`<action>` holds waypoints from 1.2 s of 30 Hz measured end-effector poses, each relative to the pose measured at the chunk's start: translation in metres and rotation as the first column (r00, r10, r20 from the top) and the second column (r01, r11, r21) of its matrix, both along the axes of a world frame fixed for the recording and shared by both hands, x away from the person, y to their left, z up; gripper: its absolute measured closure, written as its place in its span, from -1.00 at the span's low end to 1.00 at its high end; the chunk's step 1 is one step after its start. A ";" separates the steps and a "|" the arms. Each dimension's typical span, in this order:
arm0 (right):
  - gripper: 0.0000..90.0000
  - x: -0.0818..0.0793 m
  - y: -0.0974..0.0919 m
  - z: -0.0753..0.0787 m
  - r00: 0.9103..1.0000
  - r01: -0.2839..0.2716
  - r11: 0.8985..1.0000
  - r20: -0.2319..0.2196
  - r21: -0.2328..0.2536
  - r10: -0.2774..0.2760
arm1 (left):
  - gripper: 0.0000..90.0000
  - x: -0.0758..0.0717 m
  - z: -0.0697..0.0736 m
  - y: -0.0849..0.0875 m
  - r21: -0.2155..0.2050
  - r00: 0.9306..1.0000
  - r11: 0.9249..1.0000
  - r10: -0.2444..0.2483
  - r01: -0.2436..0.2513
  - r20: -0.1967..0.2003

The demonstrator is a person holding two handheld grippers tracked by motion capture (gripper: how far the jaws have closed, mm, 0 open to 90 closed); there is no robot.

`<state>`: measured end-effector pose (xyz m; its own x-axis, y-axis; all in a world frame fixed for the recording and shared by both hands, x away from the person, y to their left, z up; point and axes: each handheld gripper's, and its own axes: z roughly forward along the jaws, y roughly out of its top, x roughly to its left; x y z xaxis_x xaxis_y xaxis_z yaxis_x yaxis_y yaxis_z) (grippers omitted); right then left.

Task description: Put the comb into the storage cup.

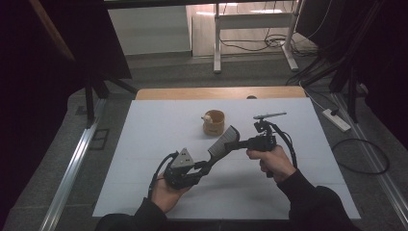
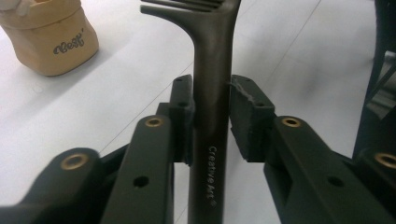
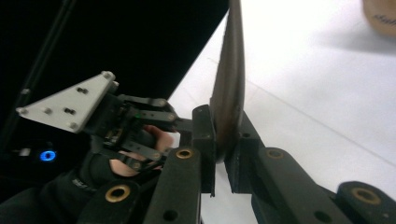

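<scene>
While both tongs (image 1: 216, 151) at the comb (image 1: 222, 142), tan cup (image 1: 214, 122) just beyond.

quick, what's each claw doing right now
Left claw: around the comb handle, grip not clear.
Right claw: shut on the comb.

The spatula (image 1: 222, 143) is held above the table (image 1: 144, 159) between the left gripper (image 1: 204, 166) at its handle and the right gripper (image 1: 230, 146) at its blade. The cup (image 1: 213, 122) is placed just behind them, near the table's middle.
</scene>
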<state>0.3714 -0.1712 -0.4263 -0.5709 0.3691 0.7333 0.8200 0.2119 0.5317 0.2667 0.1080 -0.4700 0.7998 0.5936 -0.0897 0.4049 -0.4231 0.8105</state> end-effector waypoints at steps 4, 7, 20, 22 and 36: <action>0.86 0.000 0.000 0.001 1.000 0.014 1.000 0.027 -0.017 -0.014 | 0.12 0.003 0.000 0.005 -0.008 0.999 0.999 0.031 -0.032 -0.015; 0.86 -0.002 0.001 0.003 0.999 0.007 1.000 0.047 -0.022 -0.006 | -0.14 0.006 -0.001 0.010 -0.014 0.998 0.999 0.038 -0.039 -0.045; 0.86 -0.007 0.002 0.007 0.990 0.005 0.999 0.144 -0.053 0.002 | -0.68 0.011 -0.005 0.028 -0.050 0.987 0.999 0.013 -0.021 -0.158; 0.86 -0.007 0.001 0.008 0.988 0.007 0.998 0.153 -0.056 0.001 | -0.70 0.011 -0.006 0.030 -0.051 0.984 0.999 0.004 -0.014 -0.175; 0.86 -0.009 -0.001 0.012 0.978 0.034 0.994 0.210 -0.102 -0.012 | -0.91 0.005 -0.008 0.048 -0.034 0.978 0.999 0.002 -0.010 -0.210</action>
<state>0.3623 -0.1726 -0.4141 -0.6976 0.4526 0.5554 0.6985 0.2575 0.6676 0.2719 0.1559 -0.4783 0.7575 0.5919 -0.2753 0.5698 -0.3936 0.7214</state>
